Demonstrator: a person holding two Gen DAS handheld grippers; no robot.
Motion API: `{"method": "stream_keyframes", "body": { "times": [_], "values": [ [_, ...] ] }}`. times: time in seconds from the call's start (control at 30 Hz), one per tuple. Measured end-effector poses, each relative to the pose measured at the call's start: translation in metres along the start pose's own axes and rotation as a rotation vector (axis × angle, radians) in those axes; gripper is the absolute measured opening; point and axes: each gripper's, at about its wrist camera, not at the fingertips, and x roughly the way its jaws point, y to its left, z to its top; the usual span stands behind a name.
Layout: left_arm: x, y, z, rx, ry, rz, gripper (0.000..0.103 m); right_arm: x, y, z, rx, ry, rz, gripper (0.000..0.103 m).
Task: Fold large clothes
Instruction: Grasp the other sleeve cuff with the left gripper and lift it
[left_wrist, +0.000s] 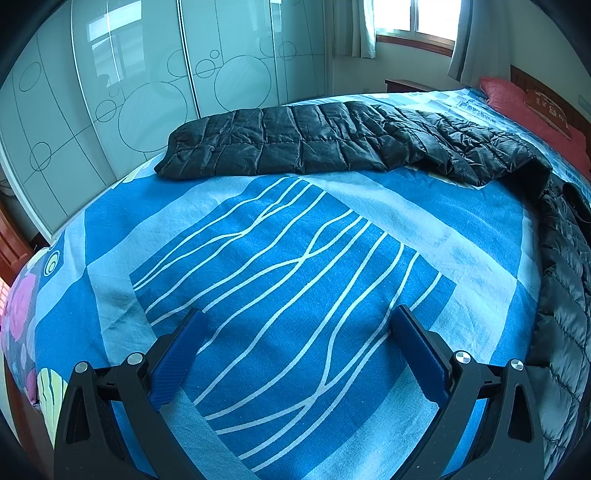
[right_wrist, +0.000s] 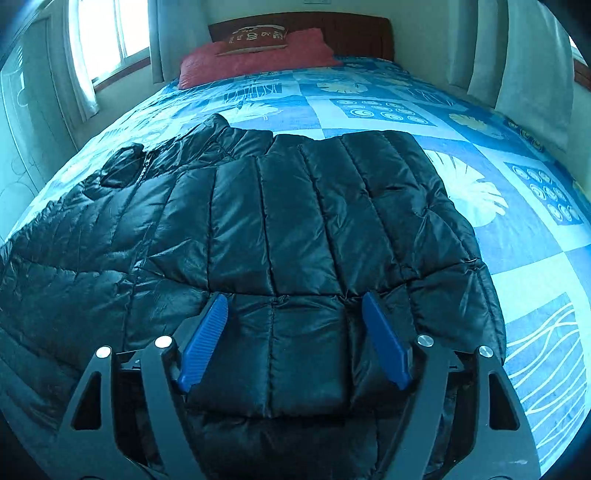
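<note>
— While the right gripper (right_wrist: 293, 339) hangs over the black padded jacket (right_wrist: 280, 229), which way does the garment run from it?

— Straight ahead and off to its left; the quilted body lies directly under and in front of the fingers, spreading toward the red pillow (right_wrist: 255, 59) at the head of the bed; the blue pads (right_wrist: 205, 341) stand well apart with a folded-over panel of jacket between them, but they press on nothing that I can see, so I judge that claw empty.

— And the left gripper (left_wrist: 299, 354)?

— Wide open too, holding nothing; only bare bedsheet (left_wrist: 288, 266) lies between its fingers; from there the jacket is well apart, a long sleeve (left_wrist: 295, 142) stretched crosswise at the far side of the bed, its cuff end pointing toward the wardrobe doors (left_wrist: 129, 92), the rest of the garment running down that view's right edge.

— So which hand is nearer the work?

— The right, plainly, for the body; the outstretched sleeve I would give to the left, since its long axis runs across that claw's line and the cuff lies on its side.

— Room to move?

— Plenty of open sheet between the left gripper and the sleeve; on the right, the jacket's edge sits clear of the bed's side, with patterned sheet beyond it; the sleeve's cuff lies near the bed's far edge, so a pull inward seems safer than a push.
</note>
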Motion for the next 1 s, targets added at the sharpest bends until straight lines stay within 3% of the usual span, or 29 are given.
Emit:
{"method": "stream_keyframes", "body": {
  "times": [0.17,0.23,0.33,0.53,0.73,0.83,0.87,1.0],
  "values": [
    [0.000,0.012,0.008,-0.046,0.037,-0.065,0.099,0.000,-0.001,-0.002,0.004,-0.011,0.010,0.077],
    [-0.001,0.023,0.015,-0.109,0.024,-0.123,0.099,-0.001,-0.002,-0.003,0.006,-0.014,0.015,0.077],
    [0.006,0.053,0.031,-0.283,0.007,-0.257,0.099,-0.002,-0.001,-0.003,0.003,-0.017,0.010,0.077],
    [0.042,0.086,0.068,-0.417,-0.031,-0.287,0.099,-0.002,-0.001,-0.004,0.001,-0.019,0.008,0.078],
    [0.077,0.119,0.100,-0.583,-0.107,-0.401,0.098,-0.003,0.000,-0.004,-0.002,-0.021,0.004,0.078],
    [0.081,0.127,0.106,-0.655,-0.144,-0.420,0.098,-0.003,0.000,-0.004,-0.001,-0.021,0.006,0.078],
    [0.080,0.129,0.106,-0.681,-0.153,-0.410,0.092,-0.003,0.000,-0.004,-0.002,-0.021,0.005,0.078],
    [0.078,0.137,0.100,-0.733,-0.160,-0.347,0.052,-0.003,-0.001,-0.004,-0.002,-0.022,0.005,0.078]
  ]
}}
